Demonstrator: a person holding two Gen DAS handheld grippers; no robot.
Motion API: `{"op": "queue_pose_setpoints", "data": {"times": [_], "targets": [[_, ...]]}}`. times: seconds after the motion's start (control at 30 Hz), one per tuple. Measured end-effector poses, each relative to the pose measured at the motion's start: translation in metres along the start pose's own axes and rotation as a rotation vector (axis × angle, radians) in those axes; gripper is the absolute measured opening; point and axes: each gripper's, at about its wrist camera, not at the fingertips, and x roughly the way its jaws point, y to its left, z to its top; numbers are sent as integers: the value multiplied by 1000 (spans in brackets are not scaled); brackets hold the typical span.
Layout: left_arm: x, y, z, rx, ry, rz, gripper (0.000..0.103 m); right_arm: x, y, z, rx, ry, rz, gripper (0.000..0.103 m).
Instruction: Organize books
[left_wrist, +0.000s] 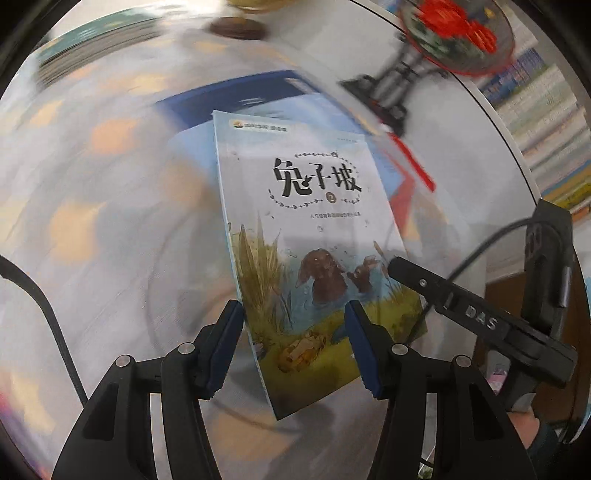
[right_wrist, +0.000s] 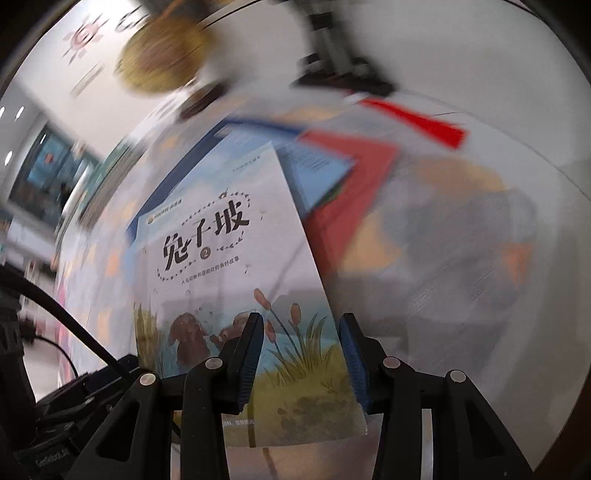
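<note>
My left gripper (left_wrist: 293, 314) straddles the lower left part of a pale picture book (left_wrist: 295, 236), its blue pads (left_wrist: 231, 336) at the spine edge and on the cover. The right gripper (left_wrist: 397, 266) meets the book's right edge. Beneath, blurred, lie a blue book (left_wrist: 236, 99) and red book (left_wrist: 406, 192) on the table (left_wrist: 92, 221).

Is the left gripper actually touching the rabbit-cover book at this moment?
Touching. In the left wrist view the left gripper has the book between its pads, the book's edge pressed against the left-hand pad while the book sits sharp above the blurred table.
</note>
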Motion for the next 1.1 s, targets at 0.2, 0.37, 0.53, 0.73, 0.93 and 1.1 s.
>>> {"op": "queue_pose_setpoints", "data": {"times": [0.2,0.37,0.53,0.73,0.93,1.1], "targets": [[-41,70,-55,-183,-48,44,53,11,75,-47,-189,102,82,43],[-49,101,-80,-305,-101,0,53,19,111,-76,-320,127,61,45],[-55,93,-88,-300,-129,19,54,19,111,-71,-330,140,48,45],[-58,91,-92,-298,-133,79,54,17,102,-73,-315,145,21,45],[-48,80,-96,-225,-119,141,58,17,101,-80,-354,133,11,45],[-47,76,-98,-188,-122,165,60,18,102,-83,-373,124,6,45]]}}
